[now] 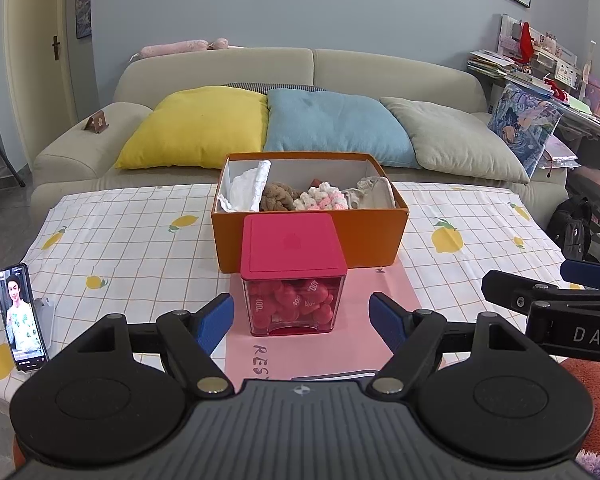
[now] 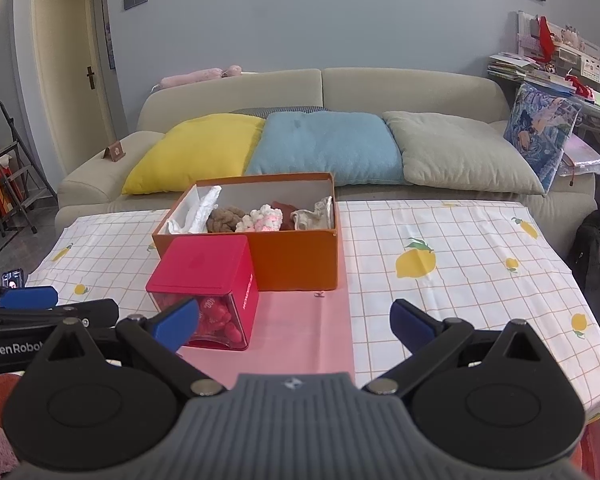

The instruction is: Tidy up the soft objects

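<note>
- Both grippers hang over the near edge of the bench, jaws spread wide and holding nothing: left gripper (image 1: 301, 316), right gripper (image 2: 294, 322).
- Right past the left one sits a clear cube box (image 1: 294, 274) with a red lid, full of small red pieces. Rigid, probably slick.
- Behind it, touching, the orange box (image 1: 312, 236) already holds the soft stuff: white cloth (image 1: 246, 186), brown yarn (image 1: 278, 197), pink-white yarn (image 1: 324, 197), beige cloth (image 1: 370, 194).
- All light and squishy, I'd guess; pinch a bunched fold, not a loose edge.
</note>
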`<state>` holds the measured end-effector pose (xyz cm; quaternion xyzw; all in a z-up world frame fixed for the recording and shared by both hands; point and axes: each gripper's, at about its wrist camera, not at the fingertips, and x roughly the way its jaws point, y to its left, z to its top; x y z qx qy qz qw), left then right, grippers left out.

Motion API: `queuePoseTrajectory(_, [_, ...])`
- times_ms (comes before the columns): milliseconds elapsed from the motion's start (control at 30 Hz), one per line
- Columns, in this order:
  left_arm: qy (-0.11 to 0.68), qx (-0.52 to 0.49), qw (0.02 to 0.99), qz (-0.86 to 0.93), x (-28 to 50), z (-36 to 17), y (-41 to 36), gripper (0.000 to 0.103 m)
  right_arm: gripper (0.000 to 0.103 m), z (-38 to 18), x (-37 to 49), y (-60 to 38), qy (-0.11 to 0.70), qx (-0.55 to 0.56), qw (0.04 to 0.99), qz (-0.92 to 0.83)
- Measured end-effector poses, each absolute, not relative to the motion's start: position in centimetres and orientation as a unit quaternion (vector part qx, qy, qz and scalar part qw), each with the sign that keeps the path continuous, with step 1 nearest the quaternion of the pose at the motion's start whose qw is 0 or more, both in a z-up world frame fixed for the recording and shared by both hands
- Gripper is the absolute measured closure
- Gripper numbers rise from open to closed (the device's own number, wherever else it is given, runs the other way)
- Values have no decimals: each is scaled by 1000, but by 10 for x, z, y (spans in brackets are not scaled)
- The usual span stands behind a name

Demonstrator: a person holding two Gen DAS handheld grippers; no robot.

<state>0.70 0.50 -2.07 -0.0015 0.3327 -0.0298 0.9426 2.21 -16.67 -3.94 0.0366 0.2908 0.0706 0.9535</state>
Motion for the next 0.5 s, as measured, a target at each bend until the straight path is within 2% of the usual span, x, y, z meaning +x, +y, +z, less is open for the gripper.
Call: queuePoseTrajectory(500, [334, -2, 942, -32, 7, -21, 5, 13, 3, -41, 23, -168, 296, 38, 952, 68])
